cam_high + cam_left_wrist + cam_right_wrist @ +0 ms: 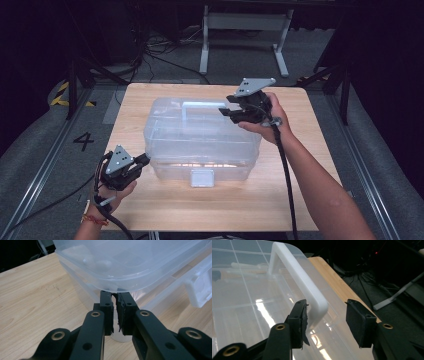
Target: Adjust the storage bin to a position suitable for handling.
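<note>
A clear plastic storage box (200,137) with a lid stands in the middle of the wooden table (280,200). A white handle (202,105) lies flat on the lid, and a latch (202,177) sits on the front wall. My left gripper (144,159) is at the box's front-left corner. In the left gripper view that gripper (116,297) is shut, its tips pressed up under the lid's rim (120,287). My right gripper (226,109) hovers over the lid's right part. It (327,304) is open, with the near end of the handle (297,272) between its jaws.
Bare tabletop runs in front of the box and to its right. Beyond the far table edge are a grey floor, cables and a white frame stand (245,30). Each gripper trails a black cable over the table toward the person.
</note>
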A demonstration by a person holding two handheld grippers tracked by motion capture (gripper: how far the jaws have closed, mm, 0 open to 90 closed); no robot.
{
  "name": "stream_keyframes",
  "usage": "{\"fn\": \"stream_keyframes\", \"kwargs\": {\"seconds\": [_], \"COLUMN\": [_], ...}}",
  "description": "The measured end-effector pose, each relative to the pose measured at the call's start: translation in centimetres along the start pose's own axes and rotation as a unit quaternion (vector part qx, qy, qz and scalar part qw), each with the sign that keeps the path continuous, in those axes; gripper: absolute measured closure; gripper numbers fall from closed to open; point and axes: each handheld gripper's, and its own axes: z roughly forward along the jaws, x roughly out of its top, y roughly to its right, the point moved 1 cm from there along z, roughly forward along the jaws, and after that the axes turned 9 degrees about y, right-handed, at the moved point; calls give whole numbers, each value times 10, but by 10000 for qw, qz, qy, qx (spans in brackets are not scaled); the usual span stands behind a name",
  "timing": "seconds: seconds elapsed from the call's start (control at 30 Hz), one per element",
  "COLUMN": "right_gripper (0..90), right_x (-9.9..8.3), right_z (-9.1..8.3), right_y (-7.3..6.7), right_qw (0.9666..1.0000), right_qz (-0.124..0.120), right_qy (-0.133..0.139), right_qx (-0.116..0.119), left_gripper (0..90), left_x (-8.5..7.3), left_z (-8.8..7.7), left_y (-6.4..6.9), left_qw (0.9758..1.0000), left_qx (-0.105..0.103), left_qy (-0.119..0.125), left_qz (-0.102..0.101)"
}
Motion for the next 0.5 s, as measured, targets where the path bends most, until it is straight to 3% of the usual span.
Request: {"fn": "stream_keyframes", "kwargs": {"seconds": [0.17,0.2,0.5], "right_gripper": [478,462,410], "right_x": [-4,-8,-26], "right_z": [-17,-28,-65], "right_y": [3,8,30], "right_qw": [9997,9993,9953], "right_qz": [24,83,237], "right_qy": [199,281,510], "right_qx": [-123,-214,-784], "left_gripper": [838,839,830], "left_x": [6,8,17], "left_z": [0,0,-1], "left_y": [-1,-2,-4], "left_qw": [10000,10000,9998], "left_qx": [-2,1,30], "left_qy": [53,66,119], "left_qz": [33,47,145]}}
